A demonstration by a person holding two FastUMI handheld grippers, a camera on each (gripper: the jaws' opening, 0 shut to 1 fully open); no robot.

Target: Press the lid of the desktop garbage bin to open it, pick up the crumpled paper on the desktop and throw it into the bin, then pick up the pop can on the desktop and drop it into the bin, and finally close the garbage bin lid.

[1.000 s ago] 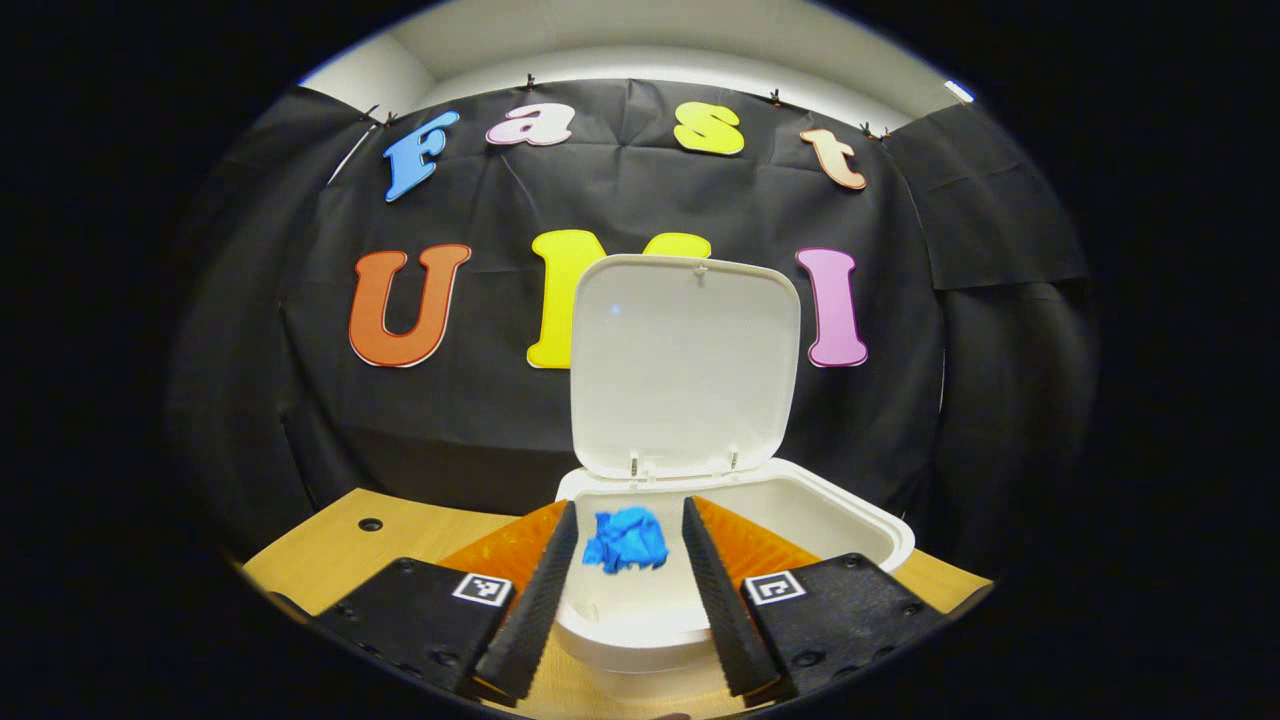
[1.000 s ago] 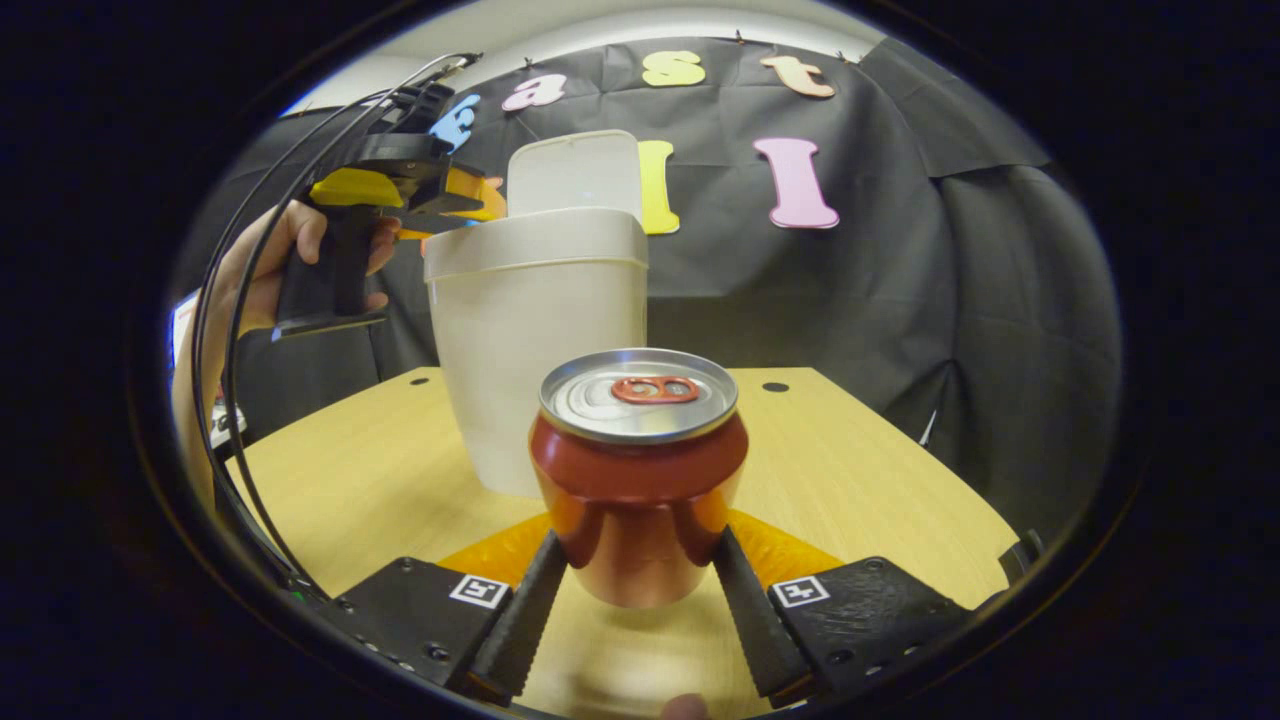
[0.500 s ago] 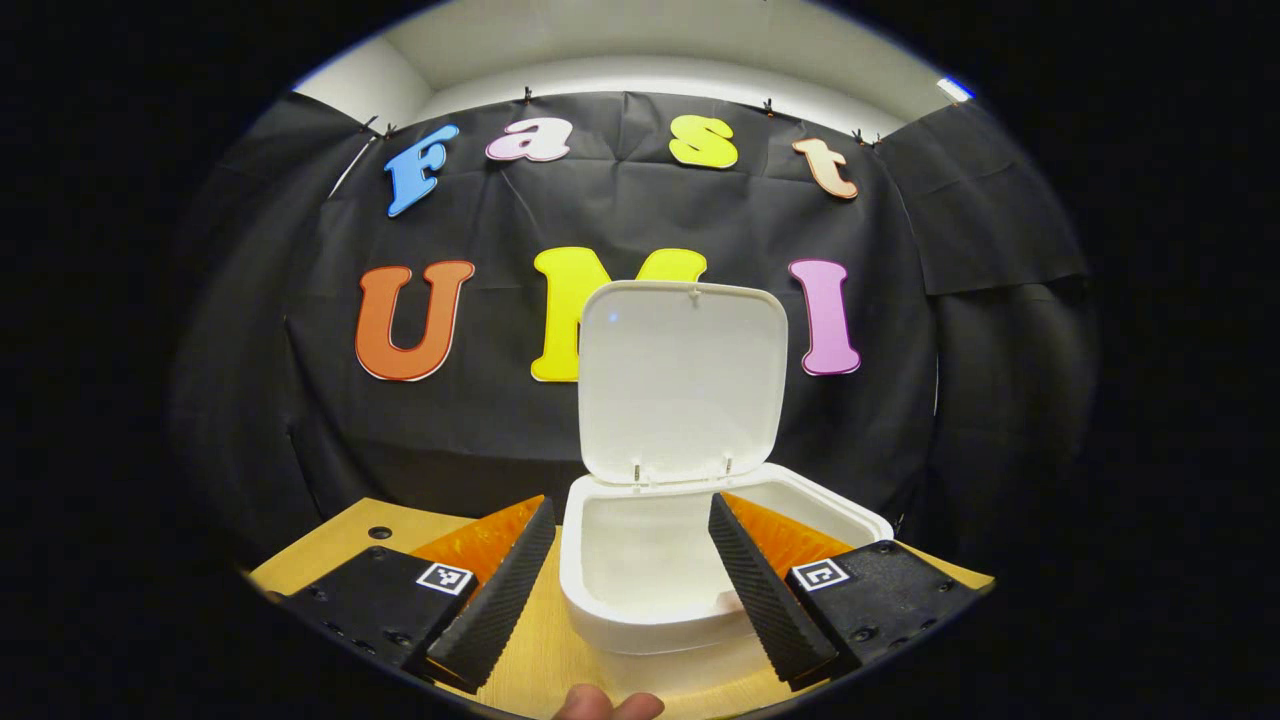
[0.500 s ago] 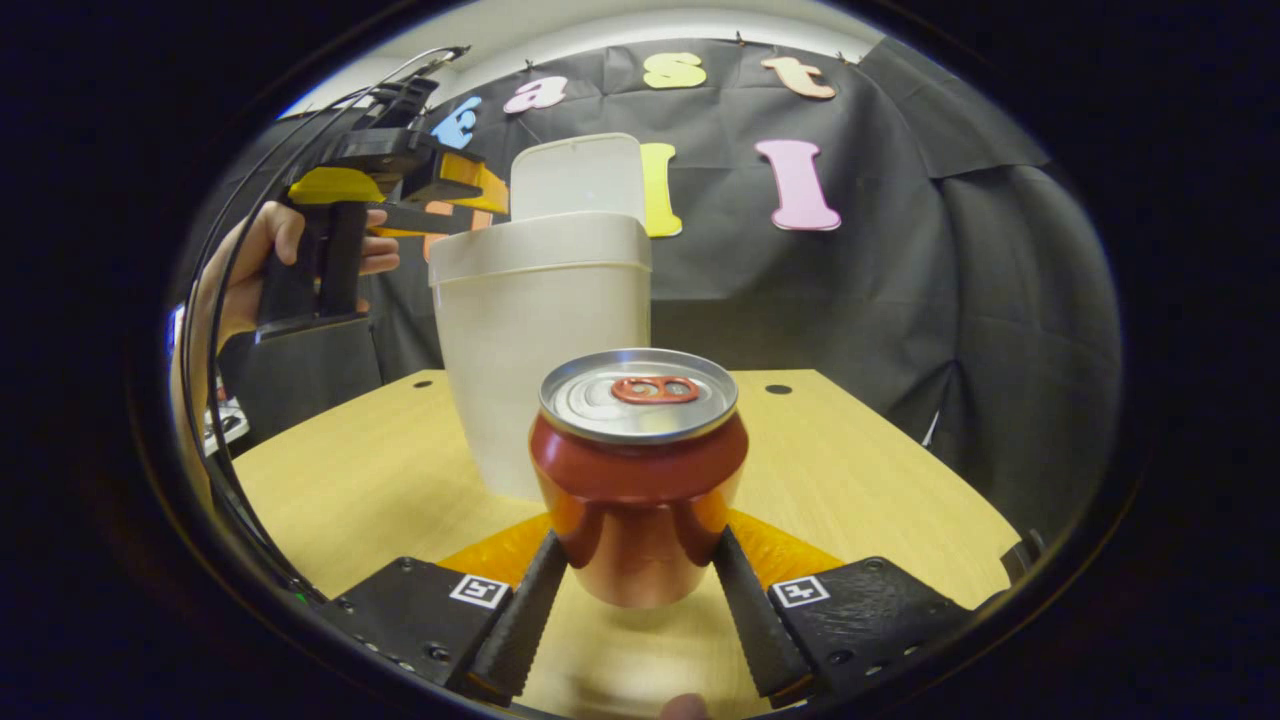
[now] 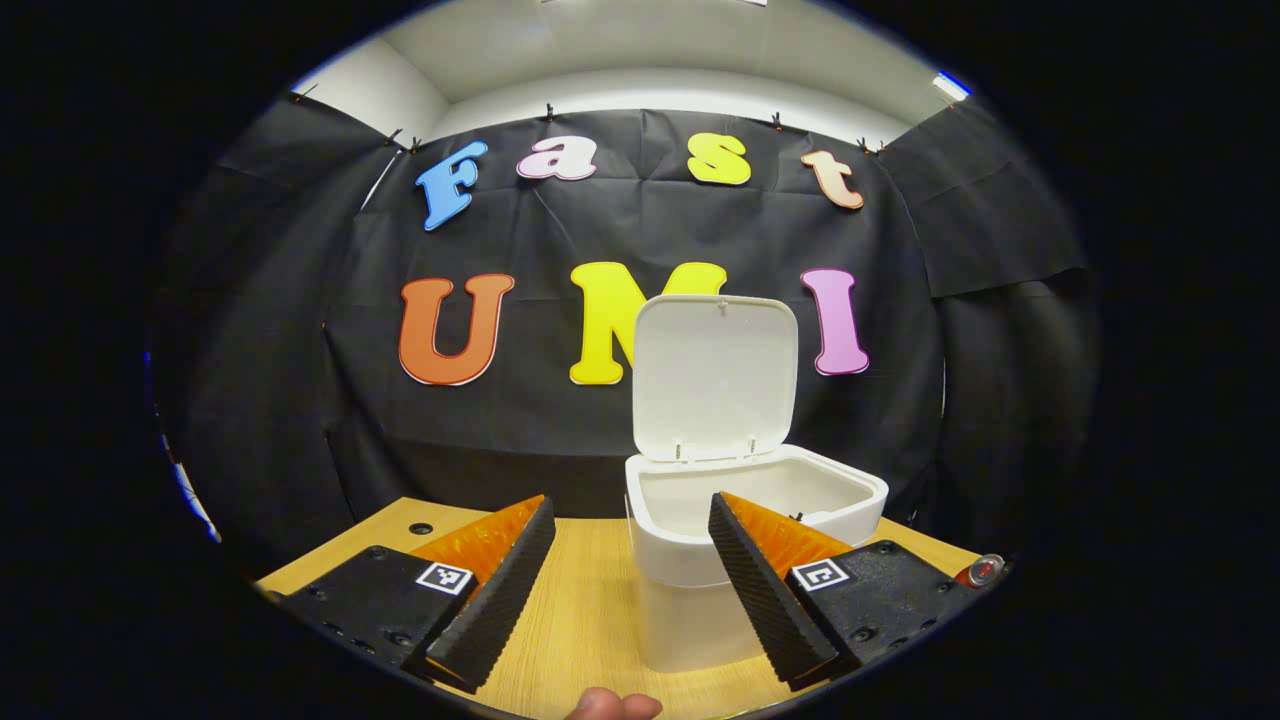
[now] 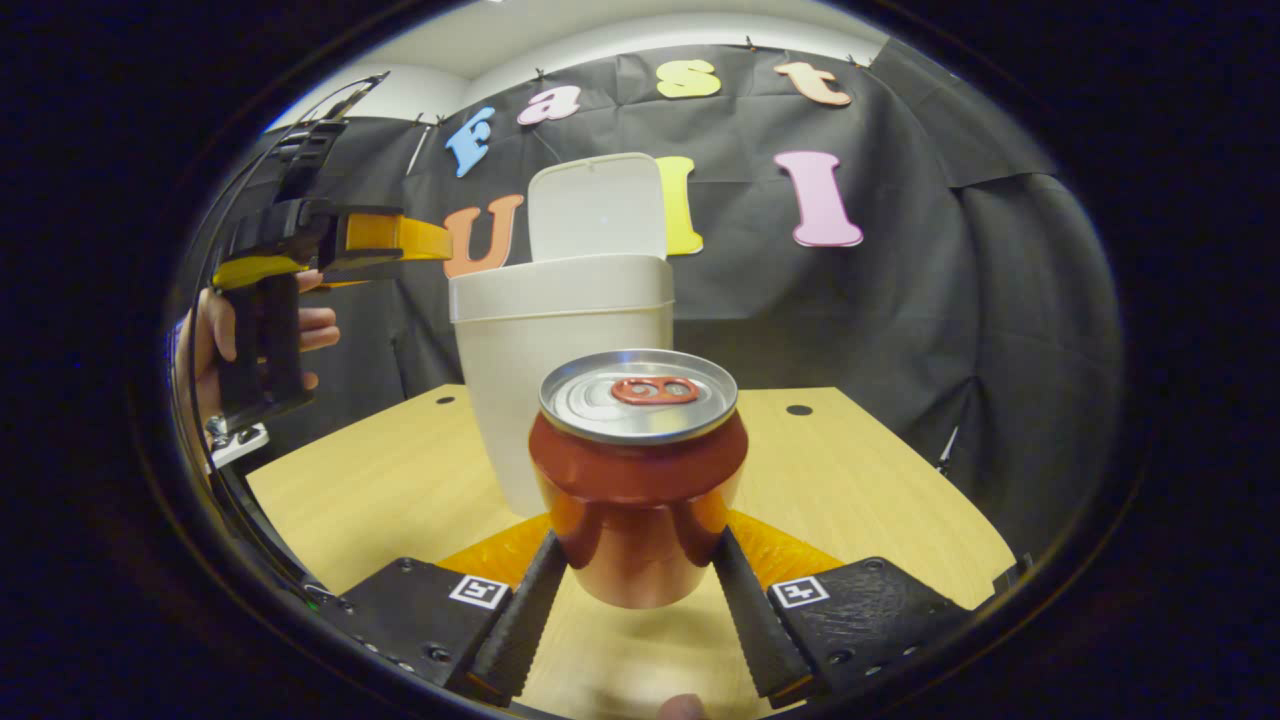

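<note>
The white desktop bin (image 5: 740,560) (image 6: 560,400) stands on the wooden desk with its lid (image 5: 716,378) (image 6: 598,207) swung up and open. My left gripper (image 5: 630,590) is open and holds nothing, a little before the bin and to its left; in the right gripper view the same left gripper (image 6: 385,238) is up at the far left in a person's hand. My right gripper (image 6: 640,610) is shut on the red pop can (image 6: 640,470), held upright just above the desk in front of the bin. The can's top (image 5: 982,569) peeks in at the lower right of the left gripper view.
The wooden desk (image 6: 850,470) runs out to the right of the bin, with small round holes (image 6: 798,410) (image 5: 421,528) near its far edge. Black cloth walls close in behind and on both sides. A fingertip (image 5: 612,705) shows at the bottom edge.
The blue crumpled paper left my left gripper over the bin and is out of sight. That gripper opened wider and drew back and leftward. The right gripper keeps the can and rose slightly.
</note>
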